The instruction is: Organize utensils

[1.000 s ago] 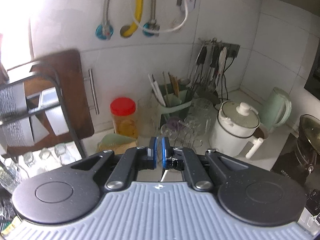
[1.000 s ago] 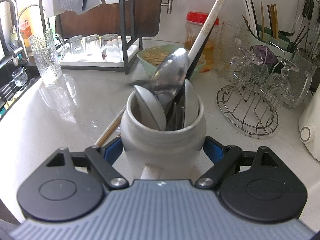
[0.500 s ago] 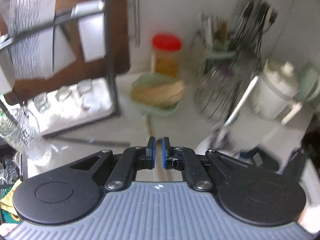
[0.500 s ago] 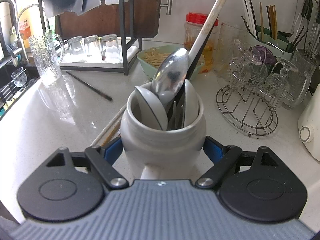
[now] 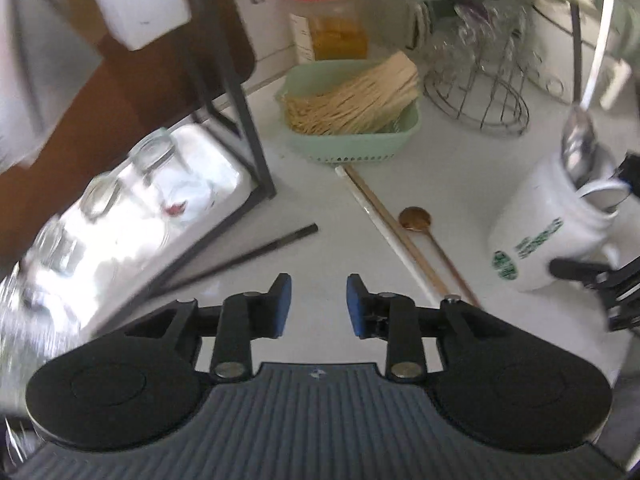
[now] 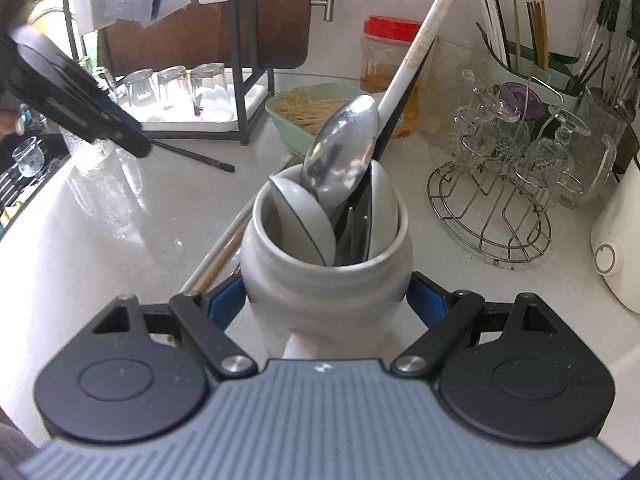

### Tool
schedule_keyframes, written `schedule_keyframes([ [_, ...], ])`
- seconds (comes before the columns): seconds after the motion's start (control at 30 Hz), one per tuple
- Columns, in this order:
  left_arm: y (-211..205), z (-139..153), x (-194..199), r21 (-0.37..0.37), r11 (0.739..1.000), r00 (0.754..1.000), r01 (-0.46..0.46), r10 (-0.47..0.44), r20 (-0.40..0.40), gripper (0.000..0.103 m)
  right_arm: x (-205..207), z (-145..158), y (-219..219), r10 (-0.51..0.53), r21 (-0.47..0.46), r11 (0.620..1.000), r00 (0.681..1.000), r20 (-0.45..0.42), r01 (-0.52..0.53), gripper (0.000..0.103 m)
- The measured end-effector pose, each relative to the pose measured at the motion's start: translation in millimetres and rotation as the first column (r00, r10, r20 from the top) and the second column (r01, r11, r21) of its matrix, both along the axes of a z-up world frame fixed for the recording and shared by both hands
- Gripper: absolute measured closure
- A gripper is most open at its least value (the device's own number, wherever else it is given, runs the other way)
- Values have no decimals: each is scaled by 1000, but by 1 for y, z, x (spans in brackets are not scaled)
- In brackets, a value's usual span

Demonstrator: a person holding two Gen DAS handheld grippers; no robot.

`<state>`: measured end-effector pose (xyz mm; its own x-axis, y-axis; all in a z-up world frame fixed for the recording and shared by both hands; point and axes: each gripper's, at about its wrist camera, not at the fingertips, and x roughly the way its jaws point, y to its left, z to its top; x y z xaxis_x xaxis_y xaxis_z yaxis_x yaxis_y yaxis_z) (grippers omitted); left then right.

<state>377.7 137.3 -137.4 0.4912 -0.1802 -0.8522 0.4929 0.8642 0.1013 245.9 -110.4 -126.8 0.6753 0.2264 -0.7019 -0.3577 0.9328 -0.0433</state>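
Jar: white ceramic jar [image 6: 326, 280] with a rounded body, a narrower rim and green print on its side [image 5: 538, 236], standing on the pale countertop [image 6: 100, 240].
Contents: steel spoon [image 6: 340, 156] bowl-up, white ceramic spoons [image 6: 304, 224], a long white handle [image 6: 420, 40] leaning out to the upper right.
Right gripper [image 6: 326, 300]: blue pads clamped on the jar's sides.
Left gripper [image 5: 318, 304]: jaws opening, nothing between them, over bare counter.
Loose utensils: black chopstick [image 5: 248, 256], pale chopsticks [image 5: 384, 224] and a small brass-coloured spoon [image 5: 416, 220] lying on the counter, left of the jar.
Behind: green basket [image 5: 360, 136] of dry noodles.
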Motion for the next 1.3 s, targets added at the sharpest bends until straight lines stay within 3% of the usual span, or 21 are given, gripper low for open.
schedule_keyframes([
  [0.2, -1, -30, 39, 65, 986, 988, 154, -155, 12, 67, 2, 0, 7, -60, -7, 998, 998, -13, 60, 14],
  [0.5, -4, -58, 78, 70, 966, 969, 248, -246, -28, 67, 4, -1, 14, -144, -9, 990, 989, -23, 143, 14],
  [0.77, 2, -66, 92, 6, 970, 965, 243, -241, -107, 69, 6, -2, 18, -184, -10, 983, 983, -28, 184, 14],
  [0.83, 4, -66, 93, -10, 970, 962, 243, -243, -123, 76, 6, -2, 18, -186, -12, 983, 982, -29, 186, 14],
  [0.9, 3, -66, 94, -14, 971, 962, 239, -238, -137, 81, 6, -2, 18, -185, -12, 983, 982, -29, 185, 14],
  [1.17, -9, -61, 83, -2, 972, 961, 236, -234, -147, 84, 8, -2, 19, -179, -14, 984, 983, -31, 179, 14],
  [1.2, -10, -59, 82, -11, 973, 962, 230, -229, -151, 103, 8, -2, 19, -177, -15, 984, 984, -31, 176, 14],
  [1.3, -14, -52, 82, -53, 984, 967, 172, -179, -184, 103, 8, -3, 18, -172, -14, 985, 985, -28, 171, 14],
])
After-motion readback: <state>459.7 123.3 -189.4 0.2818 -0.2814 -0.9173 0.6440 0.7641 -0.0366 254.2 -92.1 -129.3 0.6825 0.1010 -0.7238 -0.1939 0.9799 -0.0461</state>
